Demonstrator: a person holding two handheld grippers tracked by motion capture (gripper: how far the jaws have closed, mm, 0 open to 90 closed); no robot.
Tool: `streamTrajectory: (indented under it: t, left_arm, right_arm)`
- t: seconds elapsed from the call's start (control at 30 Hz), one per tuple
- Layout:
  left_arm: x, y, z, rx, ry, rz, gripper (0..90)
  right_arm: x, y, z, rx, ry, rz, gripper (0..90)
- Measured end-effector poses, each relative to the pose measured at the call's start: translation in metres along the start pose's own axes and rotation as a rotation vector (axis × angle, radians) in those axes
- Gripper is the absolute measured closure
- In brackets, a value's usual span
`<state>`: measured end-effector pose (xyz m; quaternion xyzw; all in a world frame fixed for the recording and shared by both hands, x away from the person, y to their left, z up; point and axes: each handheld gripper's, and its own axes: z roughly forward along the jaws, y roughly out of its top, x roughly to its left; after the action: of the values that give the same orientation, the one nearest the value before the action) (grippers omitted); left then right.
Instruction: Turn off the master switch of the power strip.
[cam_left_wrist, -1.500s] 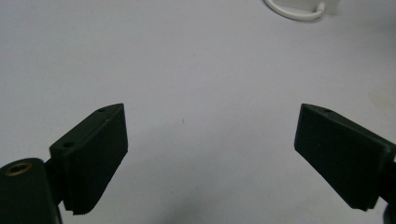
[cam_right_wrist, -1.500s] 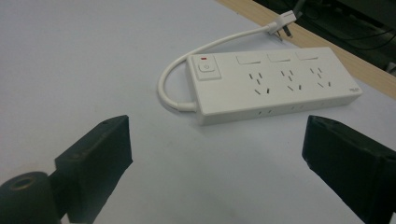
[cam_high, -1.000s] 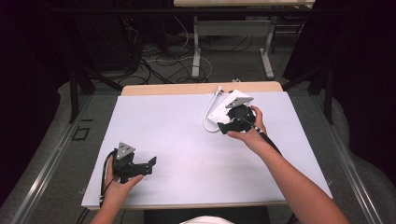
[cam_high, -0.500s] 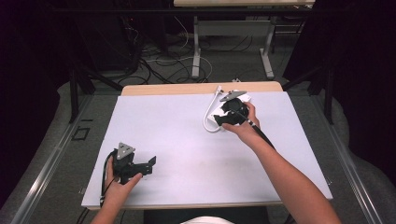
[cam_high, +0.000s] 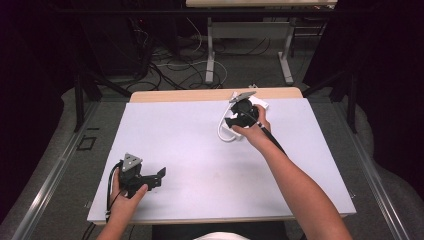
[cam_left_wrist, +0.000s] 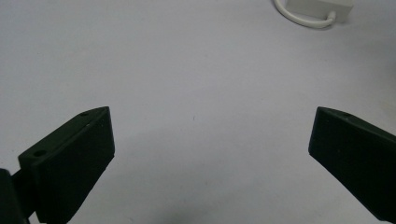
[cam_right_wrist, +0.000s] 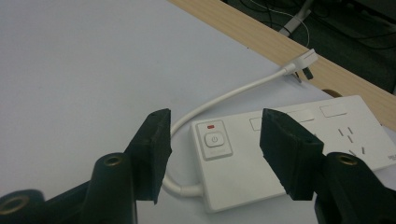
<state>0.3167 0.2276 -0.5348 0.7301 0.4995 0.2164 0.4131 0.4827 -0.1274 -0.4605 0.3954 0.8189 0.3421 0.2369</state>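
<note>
So from the high view, the white power strip (cam_high: 260, 106) sat at the table's 1 o'clock corner under the right gripper (cam_high: 233, 121), with the left gripper (cam_high: 159, 176) wide open and empty way off at 7 o'clock. In the right gripper view the strip (cam_right_wrist: 280, 158) ran long toward 2 o'clock, its switch end between jaws that had just been closing but weren't touching it yet.

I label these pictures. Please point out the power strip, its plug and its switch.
power strip (cam_right_wrist: 261, 172), right gripper view, white top face
plug (cam_right_wrist: 301, 62), right gripper view, white body
switch (cam_right_wrist: 214, 140), right gripper view, button centre

White power strip (cam_right_wrist: 289, 158) with red light, black tongs (cam_right_wrist: 212, 140), pale table (cam_high: 190, 135).
</note>
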Motion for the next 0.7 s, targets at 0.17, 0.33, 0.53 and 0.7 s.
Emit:
streamTrajectory:
  t: [0.17,0.33,0.53,0.7]
  left_arm:
    - [0.001,0.000,0.000,0.002,-0.001,0.000,0.7]
    - [0.000,0.000,0.001,0.002,-0.004,-0.002,0.7]
    - [0.001,0.000,0.001,0.004,-0.002,0.002,0.7]
    - [0.002,0.000,0.000,0.008,-0.002,0.004,0.7]
  right_arm:
    - [-0.001,0.003,0.005,0.011,0.010,0.026,44.7]
    - [-0.004,0.003,0.013,0.020,0.011,0.039,48.2]
    - [-0.006,0.002,0.023,0.035,0.005,0.057,56.5]
    - [-0.009,0.001,0.030,0.046,0.006,0.060,62.6]
